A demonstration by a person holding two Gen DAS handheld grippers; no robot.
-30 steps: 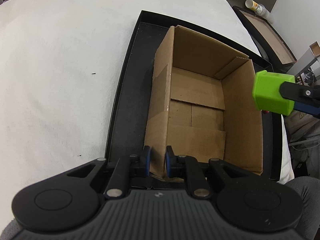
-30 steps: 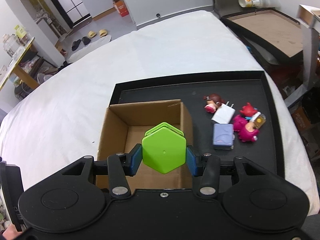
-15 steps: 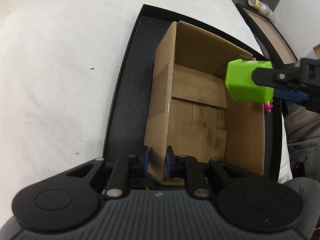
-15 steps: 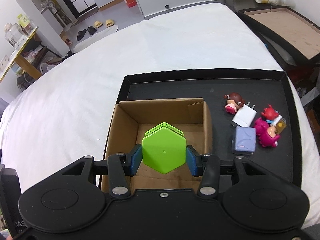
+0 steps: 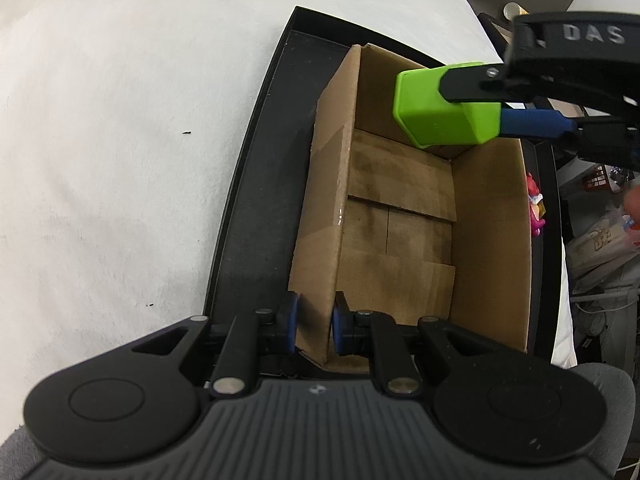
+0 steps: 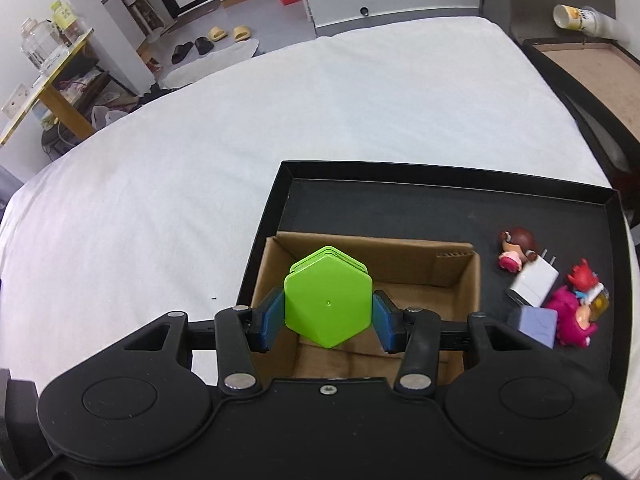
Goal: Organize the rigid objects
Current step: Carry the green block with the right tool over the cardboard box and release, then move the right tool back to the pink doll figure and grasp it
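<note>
A: Big white bed [image 6: 320,120] under it all, with a black tray [image 6: 440,200] on it and an open cardboard box [image 5: 492,240] sitting in the tray.

B: And the tools?

A: Left tool [image 5: 314,326] is pinched together on the box's left wall at the near corner, 6 o'clock in its view. Right tool [image 6: 329,314] is clamped on a green hexagonal block [image 6: 328,304], which hangs over the box's far end.

B: Loose stuff?

A: At 3 o'clock of the box in the right view: a pink figure [image 6: 572,316], lavender block [image 6: 534,324], white charger [image 6: 534,284], small doll [image 6: 514,248].
</note>
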